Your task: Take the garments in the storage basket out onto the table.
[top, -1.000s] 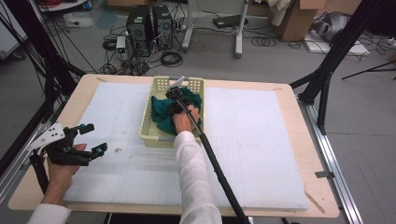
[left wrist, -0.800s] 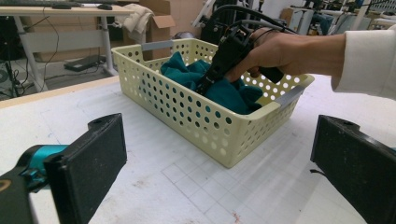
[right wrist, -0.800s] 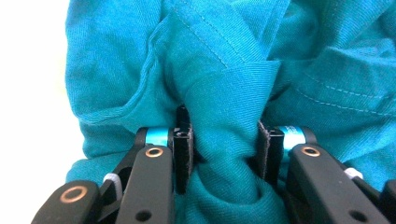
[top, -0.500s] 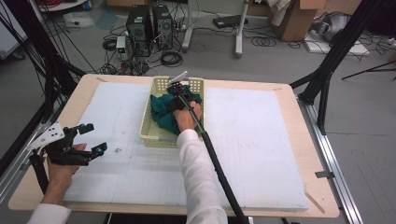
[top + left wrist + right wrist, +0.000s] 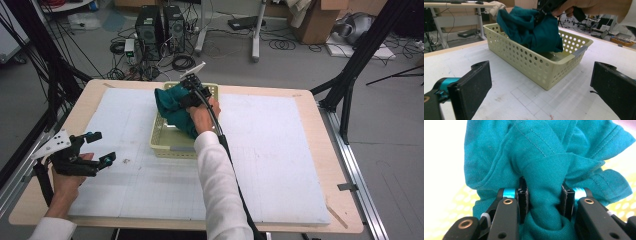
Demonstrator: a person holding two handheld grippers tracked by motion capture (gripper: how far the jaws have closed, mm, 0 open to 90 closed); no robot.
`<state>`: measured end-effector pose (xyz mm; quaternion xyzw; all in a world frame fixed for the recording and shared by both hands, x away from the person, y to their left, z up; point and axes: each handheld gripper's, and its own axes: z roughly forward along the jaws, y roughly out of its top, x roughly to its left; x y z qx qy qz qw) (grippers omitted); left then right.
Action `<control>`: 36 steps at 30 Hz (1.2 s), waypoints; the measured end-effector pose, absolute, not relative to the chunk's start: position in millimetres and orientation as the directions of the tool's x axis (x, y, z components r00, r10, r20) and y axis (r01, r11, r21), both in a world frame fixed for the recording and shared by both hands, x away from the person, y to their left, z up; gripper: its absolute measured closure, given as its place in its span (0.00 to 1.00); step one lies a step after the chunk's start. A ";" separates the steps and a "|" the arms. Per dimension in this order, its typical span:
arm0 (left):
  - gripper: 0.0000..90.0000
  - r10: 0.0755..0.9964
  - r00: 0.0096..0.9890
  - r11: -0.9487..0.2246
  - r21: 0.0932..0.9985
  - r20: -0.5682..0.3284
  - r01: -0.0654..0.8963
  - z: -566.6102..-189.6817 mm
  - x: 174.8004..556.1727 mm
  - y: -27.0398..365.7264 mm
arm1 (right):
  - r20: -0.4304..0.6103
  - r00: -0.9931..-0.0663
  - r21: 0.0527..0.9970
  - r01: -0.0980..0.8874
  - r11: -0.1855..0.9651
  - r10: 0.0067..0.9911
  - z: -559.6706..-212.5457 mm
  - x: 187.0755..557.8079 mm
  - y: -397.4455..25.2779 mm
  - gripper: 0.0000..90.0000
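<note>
Right tongs [image 5: 544, 202] pinch teal cloth [image 5: 544, 165] (above the basket [image 5: 172, 142]).

My right gripper [image 5: 544, 200] is clamped on teal cloth [image 5: 544, 157] at the far side; my left gripper [image 5: 97, 148] rests near-left (jaws spread wide).

Both arms wear white long sleeves [image 5: 220, 185]. The left gripper [image 5: 95, 150] is black with teal accents near the jaw tips, flat black pads [image 5: 475, 86] of a rough grainy texture, and a pale grey three-cornered plate [image 5: 51, 144] on top. The right gripper [image 5: 544, 202] has black arms with brass-coloured rivets [image 5: 508, 201], bright blue bands, what may be white cable ties, and a black cable [image 5: 232, 167] trailing along the forearm.
</note>
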<state>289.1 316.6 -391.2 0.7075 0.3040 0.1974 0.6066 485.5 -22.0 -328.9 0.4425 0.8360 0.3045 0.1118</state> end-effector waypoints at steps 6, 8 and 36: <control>0.04 0.669 0.738 -0.083 0.978 -0.086 0.190 -391.1 288.9 315.6 | 0.059 -0.610 0.638 0.631 0.440 0.790 -308.3 481.0 -20.0 0.76; 0.04 0.672 0.735 -0.081 0.978 -0.088 0.192 -391.3 288.9 315.8 | 0.059 -0.613 0.647 0.625 0.438 0.788 -302.5 480.0 -21.1 0.77; 0.04 0.677 0.731 -0.087 0.977 -0.086 0.196 -391.9 289.0 315.6 | 0.020 -0.574 0.744 0.555 0.372 0.818 -222.0 461.7 -85.4 0.76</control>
